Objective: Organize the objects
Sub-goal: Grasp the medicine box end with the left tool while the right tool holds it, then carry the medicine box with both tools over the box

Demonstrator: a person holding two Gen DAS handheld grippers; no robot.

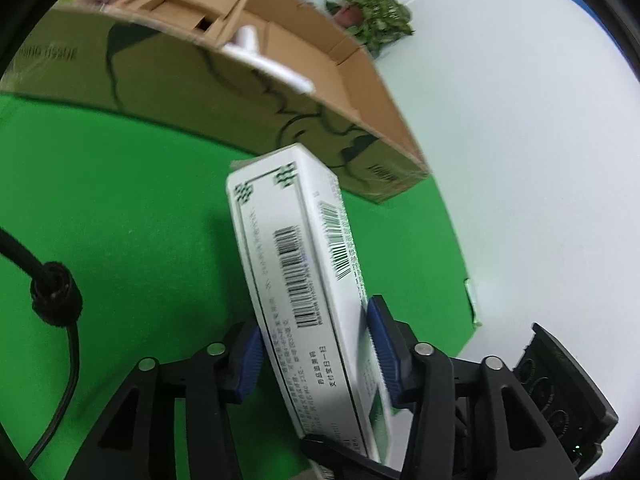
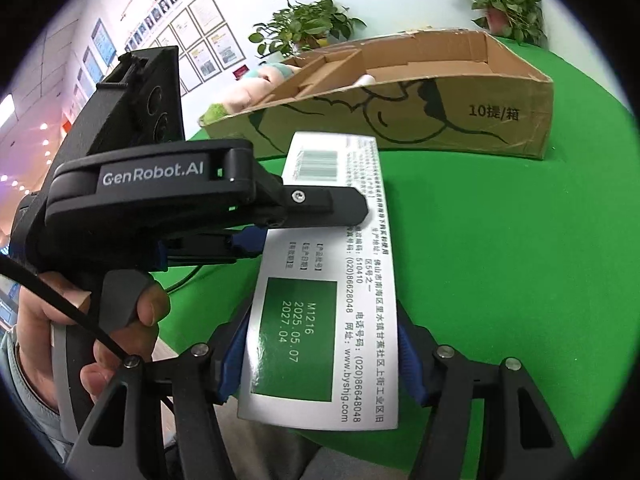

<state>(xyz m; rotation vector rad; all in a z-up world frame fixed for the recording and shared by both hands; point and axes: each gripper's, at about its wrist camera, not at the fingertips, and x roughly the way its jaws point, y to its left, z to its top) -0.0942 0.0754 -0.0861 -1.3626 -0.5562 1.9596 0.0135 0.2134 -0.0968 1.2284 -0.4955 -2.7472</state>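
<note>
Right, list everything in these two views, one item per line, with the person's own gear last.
white carton: one, white with a green panel and barcodes, held above the cloth between both tongs
cardboard box: one, brown, open top with dividers, on the cloth behind the carton
white items: count unclear, white, inside the cardboard box
plush toy: one, pink and green, at the box's far left end
tablecloth: one, green, under everything
potted plants: two, green, behind the box
framed papers: many, on the wall
cable: one, black, over the cloth
hand: one, gripping the left handle
left tongs: clamped on the carton
right tongs: clamped on the carton
</note>
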